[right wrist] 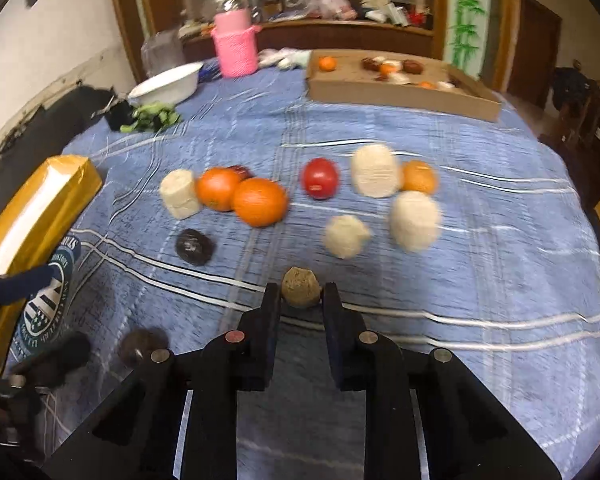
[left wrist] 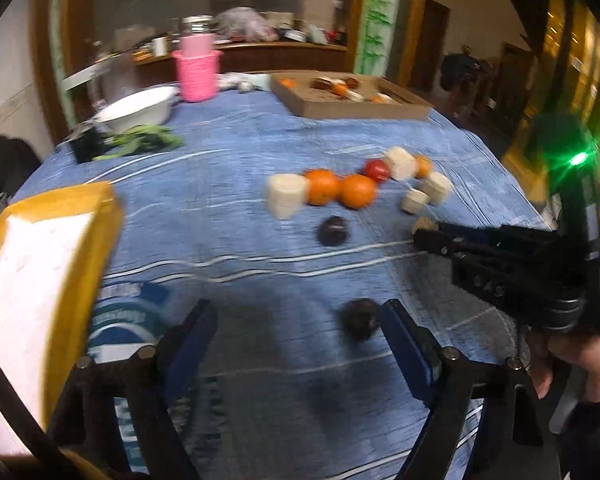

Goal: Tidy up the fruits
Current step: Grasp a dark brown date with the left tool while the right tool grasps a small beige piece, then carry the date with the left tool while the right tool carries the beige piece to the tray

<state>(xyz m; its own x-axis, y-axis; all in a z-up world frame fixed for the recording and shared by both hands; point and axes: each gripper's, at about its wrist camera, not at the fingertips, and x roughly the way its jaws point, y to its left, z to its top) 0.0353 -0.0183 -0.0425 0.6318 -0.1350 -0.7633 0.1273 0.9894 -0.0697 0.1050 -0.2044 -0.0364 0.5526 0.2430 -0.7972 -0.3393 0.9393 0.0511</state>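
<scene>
My right gripper (right wrist: pixel 301 294) is clamped on a small brown fruit (right wrist: pixel 301 287). My left gripper (left wrist: pixel 296 334) gapes around a dark fruit (left wrist: pixel 360 319), untouched. Oranges (right wrist: pixel 260 202) and pale chunks (right wrist: pixel 415 220) remain mid-surface; the far cardboard tray (right wrist: pixel 400 94) holds few.

The cloth (right wrist: pixel 480 240) over the worktop is blue woven fabric, matt, with white stripes and a printed emblem at lower left. The oranges (right wrist: pixel 260 202) have glossy skin; the tomato (right wrist: pixel 320 178) is smooth and shiny. The pale chunks (right wrist: pixel 415 220) look matt and rough. The small brown ball (right wrist: pixel 301 287) is dull and grainy. The tray (right wrist: pixel 400 92) at upper right is plain brown cardboard. The pink basket (right wrist: pixel 236 54) looks knitted. The bowl (right wrist: pixel 166 88) is smooth and white. The fingers (left wrist: pixel 404 344) carry blue pads on black matt plastic, with metal bolts.
</scene>
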